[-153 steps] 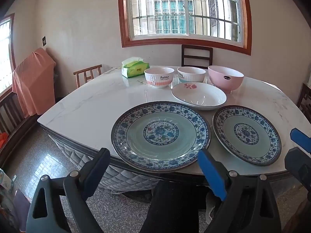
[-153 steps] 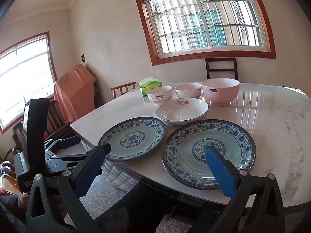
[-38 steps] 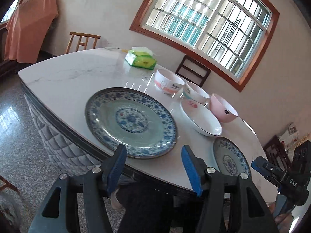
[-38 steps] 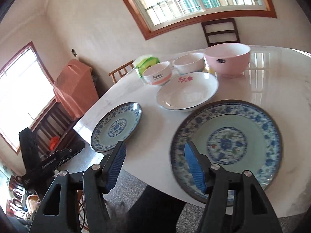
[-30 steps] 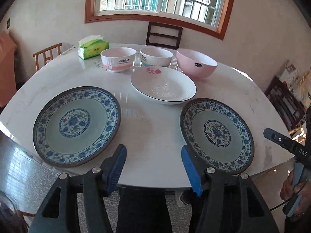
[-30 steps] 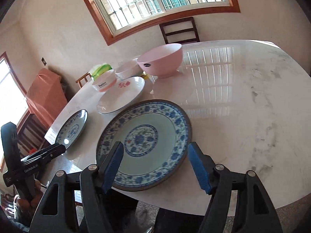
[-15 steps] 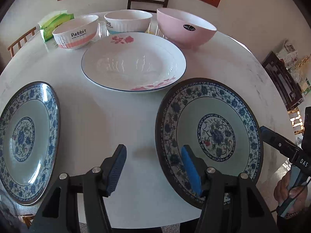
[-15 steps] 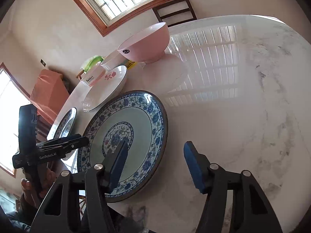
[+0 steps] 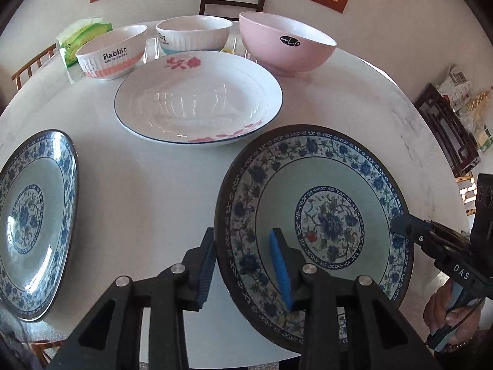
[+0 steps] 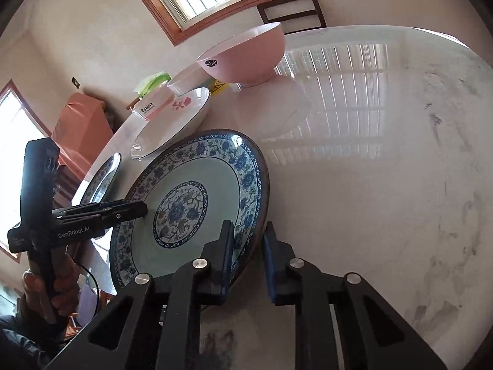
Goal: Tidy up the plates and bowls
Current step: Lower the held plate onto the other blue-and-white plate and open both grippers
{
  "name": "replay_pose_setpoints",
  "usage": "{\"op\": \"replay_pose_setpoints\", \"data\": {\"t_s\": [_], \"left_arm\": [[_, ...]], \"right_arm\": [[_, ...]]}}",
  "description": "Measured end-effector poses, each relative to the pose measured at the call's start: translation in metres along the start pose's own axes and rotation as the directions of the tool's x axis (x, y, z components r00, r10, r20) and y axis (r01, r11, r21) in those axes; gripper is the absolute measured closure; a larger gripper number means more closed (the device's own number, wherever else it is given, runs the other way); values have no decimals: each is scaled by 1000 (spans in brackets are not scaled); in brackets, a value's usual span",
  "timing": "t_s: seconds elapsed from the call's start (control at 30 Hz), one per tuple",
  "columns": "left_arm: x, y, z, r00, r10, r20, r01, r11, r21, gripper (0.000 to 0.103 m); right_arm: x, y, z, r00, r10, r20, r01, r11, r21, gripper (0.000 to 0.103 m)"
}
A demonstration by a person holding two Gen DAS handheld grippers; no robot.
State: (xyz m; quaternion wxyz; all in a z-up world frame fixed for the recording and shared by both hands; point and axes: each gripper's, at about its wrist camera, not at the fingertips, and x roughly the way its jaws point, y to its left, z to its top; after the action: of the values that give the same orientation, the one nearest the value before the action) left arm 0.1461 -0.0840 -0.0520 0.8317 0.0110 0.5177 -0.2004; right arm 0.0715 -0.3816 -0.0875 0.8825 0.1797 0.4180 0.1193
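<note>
Bowl (image 9: pixel 111 53) writing: "Rabbit".
Left tool (image 9: pixel 245 262): just closed, grasping blue plate (image 9: pixel 314 225) rim.
Right tool (image 10: pixel 246 257): just closed, same plate.

Right gripper (image 10: pixel 245 251) closed on blue floral plate (image 10: pixel 197 197) rim at 6 o'clock, left gripper (image 10: pixel 135 209) at 9 o'clock clamping opposite rim, pink bowl (image 10: pixel 246 57) at 12 o'clock on marble table (image 10: pixel 385 169).

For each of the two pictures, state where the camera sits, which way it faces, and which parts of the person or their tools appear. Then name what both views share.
Left wrist: on the left gripper, facing down across the white marble table; its jaws straddle the round blue-patterned plate, right gripper opposite.
Right wrist: on the right gripper, jaws closed on the same plate's other edge; a hand holds the left gripper.
Shared: that plate, the pink bowl.
</note>
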Motion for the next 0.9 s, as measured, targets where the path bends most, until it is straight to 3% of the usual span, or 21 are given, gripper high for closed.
{"op": "replay_pose_setpoints", "data": {"t_s": [0.2,0.4,0.57,0.73,0.9], "left_arm": [[-12,7,-17,1000,9,24,-8,999,-34,70],[-45,36,-34,995,59,77,-52,994,-95,70],[-76,83,-35,987,116,110,-95,979,-178,70],[-101,137,-32,966,216,143,-173,950,-261,70],[-108,188,-28,952,271,145,-210,917,-339,69]], "right_arm": [[-7,13,-11,1000,-3,16,3,1000,-8,85],[-3,46,-9,999,51,8,-51,998,-38,86],[17,93,5,993,115,-6,-115,988,-104,86],[57,146,25,982,180,-49,-186,966,-179,86],[97,191,39,973,208,-97,-225,948,-224,86]]}}
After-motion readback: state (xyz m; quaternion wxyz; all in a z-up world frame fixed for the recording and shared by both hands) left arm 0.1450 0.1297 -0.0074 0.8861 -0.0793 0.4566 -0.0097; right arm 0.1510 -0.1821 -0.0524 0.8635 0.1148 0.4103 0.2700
